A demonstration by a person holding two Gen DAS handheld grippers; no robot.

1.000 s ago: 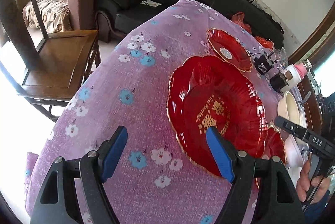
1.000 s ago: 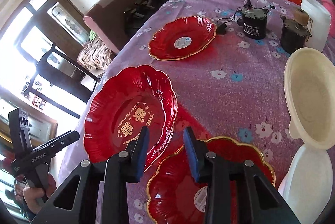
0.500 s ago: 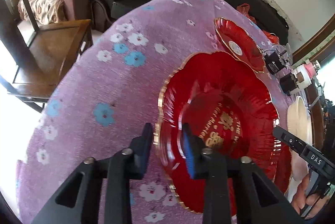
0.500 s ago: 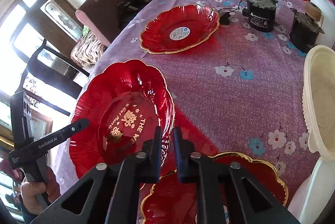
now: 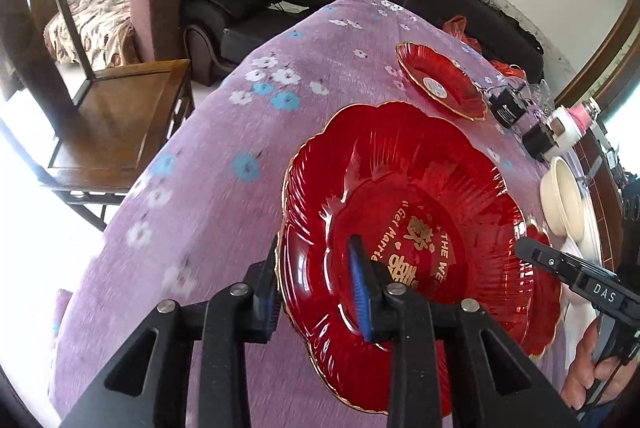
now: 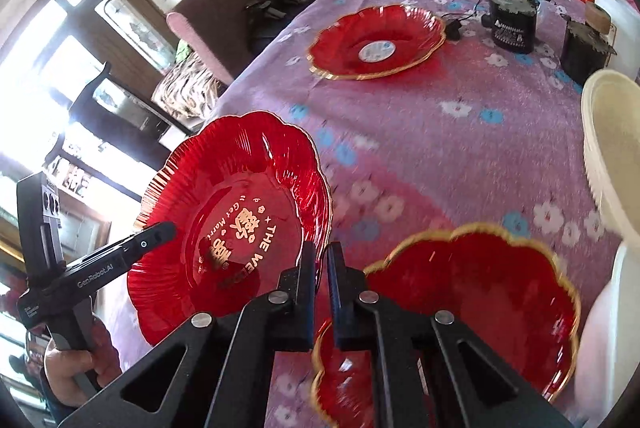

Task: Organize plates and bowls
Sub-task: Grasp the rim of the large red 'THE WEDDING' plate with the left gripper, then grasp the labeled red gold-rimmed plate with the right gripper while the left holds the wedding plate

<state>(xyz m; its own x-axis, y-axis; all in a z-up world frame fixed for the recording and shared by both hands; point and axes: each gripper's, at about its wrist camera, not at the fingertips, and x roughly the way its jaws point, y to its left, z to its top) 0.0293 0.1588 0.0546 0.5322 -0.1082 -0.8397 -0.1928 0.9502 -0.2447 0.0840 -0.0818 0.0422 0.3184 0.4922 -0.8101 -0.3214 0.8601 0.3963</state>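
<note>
Barely begun: large red plate (image 5: 404,228) lifted clear of the purple tablecloth (image 5: 224,155), tilted, pinched at opposite rims. Left gripper (image 5: 316,280) clamped on its near-left edge, jaws just closed with the rim between them; right gripper (image 6: 322,260) shut on the opposite rim. Both angled steeply down. Still unstacked: far red plate (image 6: 376,43), near red plate (image 6: 480,304), cream bowl (image 6: 612,143).

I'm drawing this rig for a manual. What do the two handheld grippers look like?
Both are black, with triangular cut-outs and silver pivot bolts. The left gripper has blue ribbed pads; the right gripper shows dark ones. White lettering marks their bodies: "GenRobot.AI" on the left, "DAS" on the right. No sleeve is clearly visible.
</note>
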